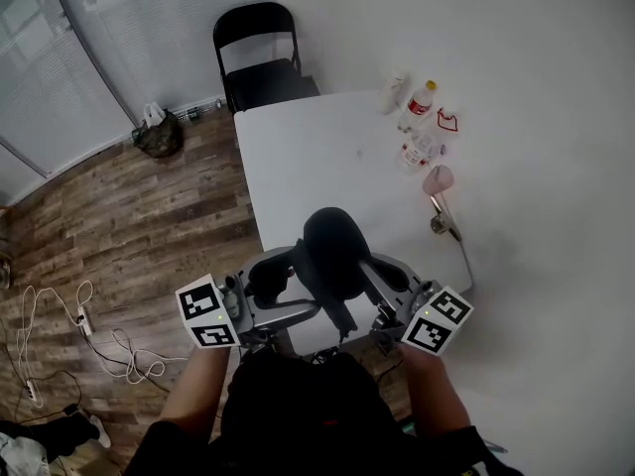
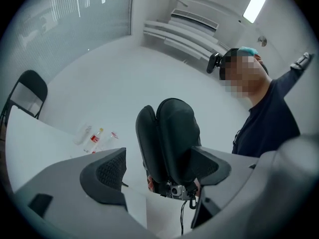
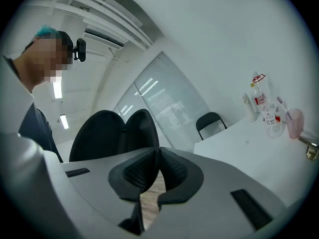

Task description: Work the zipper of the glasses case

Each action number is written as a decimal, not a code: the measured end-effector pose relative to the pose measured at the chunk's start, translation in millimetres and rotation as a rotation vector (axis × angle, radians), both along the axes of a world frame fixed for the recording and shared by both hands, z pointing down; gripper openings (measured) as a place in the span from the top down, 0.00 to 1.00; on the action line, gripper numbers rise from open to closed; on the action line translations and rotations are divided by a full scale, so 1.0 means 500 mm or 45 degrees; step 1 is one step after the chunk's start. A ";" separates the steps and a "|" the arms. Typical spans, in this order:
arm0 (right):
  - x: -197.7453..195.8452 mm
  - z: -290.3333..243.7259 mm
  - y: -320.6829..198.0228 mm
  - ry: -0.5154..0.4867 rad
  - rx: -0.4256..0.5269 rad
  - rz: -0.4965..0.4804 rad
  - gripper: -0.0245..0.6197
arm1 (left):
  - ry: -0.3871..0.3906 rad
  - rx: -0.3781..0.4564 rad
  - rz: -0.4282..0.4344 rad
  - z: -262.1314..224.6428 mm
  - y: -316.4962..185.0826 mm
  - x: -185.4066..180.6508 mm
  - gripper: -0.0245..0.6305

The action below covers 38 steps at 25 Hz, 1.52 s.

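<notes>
The glasses case [image 1: 335, 251] hangs in the air with its two shells parted. The right gripper [image 3: 157, 171] is clamped tight on the thin rim of one shell at its fingertips, while the left gripper [image 2: 157, 166] stands wide, the case between its jaws, just beside one pad and well apart from the other. The case looks light and semi-rigid with a fabric skin, so it will likely twist if pinched by an edge alone. A firmer hold is probably across a shell's body beside the zipper [image 3: 156, 133], leaving the pull free.
</notes>
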State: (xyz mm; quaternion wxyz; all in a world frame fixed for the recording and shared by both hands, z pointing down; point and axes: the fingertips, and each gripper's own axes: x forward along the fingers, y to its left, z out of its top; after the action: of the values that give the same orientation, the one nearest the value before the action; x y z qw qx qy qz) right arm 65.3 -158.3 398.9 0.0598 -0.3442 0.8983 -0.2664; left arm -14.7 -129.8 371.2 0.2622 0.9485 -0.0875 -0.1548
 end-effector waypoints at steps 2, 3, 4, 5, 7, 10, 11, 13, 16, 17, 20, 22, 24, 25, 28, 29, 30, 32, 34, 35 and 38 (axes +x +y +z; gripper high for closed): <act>-0.014 -0.010 0.010 0.042 0.031 -0.022 0.90 | 0.033 0.028 0.018 -0.013 0.007 0.002 0.36; -0.020 -0.012 0.015 0.075 0.053 -0.033 0.90 | 0.053 0.036 0.026 -0.018 0.010 0.003 0.36; -0.028 -0.014 0.021 0.113 0.078 -0.045 0.90 | 0.074 0.038 0.032 -0.023 0.013 0.003 0.36; -0.036 -0.016 0.028 0.156 0.105 -0.057 0.90 | 0.098 0.034 0.037 -0.027 0.015 0.003 0.36; -0.057 -0.020 0.042 0.234 0.148 -0.083 0.90 | 0.145 0.022 0.042 -0.038 0.019 -0.001 0.36; -0.085 -0.024 0.057 0.275 0.165 -0.118 0.90 | 0.197 0.016 0.036 -0.055 0.024 -0.011 0.35; -0.091 -0.024 0.059 0.272 0.161 -0.126 0.90 | 0.207 0.016 0.034 -0.059 0.024 -0.013 0.35; -0.100 -0.022 0.062 0.270 0.151 -0.140 0.90 | 0.216 0.022 0.033 -0.064 0.026 -0.017 0.35; -0.111 -0.019 0.071 0.263 0.143 -0.160 0.90 | 0.238 0.025 0.026 -0.066 0.031 -0.023 0.35; -0.114 -0.018 0.074 0.259 0.139 -0.165 0.90 | 0.252 0.021 0.023 -0.067 0.033 -0.026 0.35; -0.123 -0.020 0.082 0.249 0.128 -0.183 0.90 | 0.293 0.003 0.019 -0.073 0.035 -0.031 0.35; -0.127 -0.017 0.086 0.240 0.118 -0.199 0.90 | 0.298 -0.001 0.017 -0.073 0.036 -0.029 0.35; -0.128 -0.012 0.089 0.239 0.115 -0.209 0.90 | 0.290 0.001 0.026 -0.072 0.037 -0.025 0.33; -0.128 -0.011 0.091 0.245 0.116 -0.215 0.90 | 0.286 0.005 0.037 -0.071 0.039 -0.024 0.33; -0.131 -0.008 0.097 0.253 0.104 -0.253 0.90 | 0.300 -0.006 0.073 -0.068 0.044 -0.027 0.33; -0.132 -0.009 0.100 0.243 0.099 -0.268 0.90 | 0.313 -0.012 0.079 -0.068 0.044 -0.030 0.33; -0.133 -0.010 0.101 0.226 0.097 -0.283 0.90 | 0.329 -0.015 0.083 -0.068 0.045 -0.032 0.34; -0.132 -0.012 0.105 0.162 0.095 -0.320 0.90 | 0.370 -0.023 0.096 -0.070 0.044 -0.032 0.35; -0.125 -0.022 0.112 0.063 0.089 -0.361 0.79 | 0.416 -0.041 0.121 -0.073 0.044 -0.035 0.38; -0.120 -0.029 0.115 0.011 0.087 -0.376 0.76 | 0.432 -0.050 0.130 -0.074 0.044 -0.038 0.39; -0.107 -0.047 0.121 -0.105 0.080 -0.402 0.76 | 0.470 -0.076 0.126 -0.078 0.040 -0.054 0.42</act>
State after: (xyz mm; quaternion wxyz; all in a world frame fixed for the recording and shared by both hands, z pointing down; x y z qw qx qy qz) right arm 11.8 -97.6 375.3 0.0650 -0.1855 0.9459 -0.2581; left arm -41.5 -109.5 332.0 0.3091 0.8989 0.0044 -0.3104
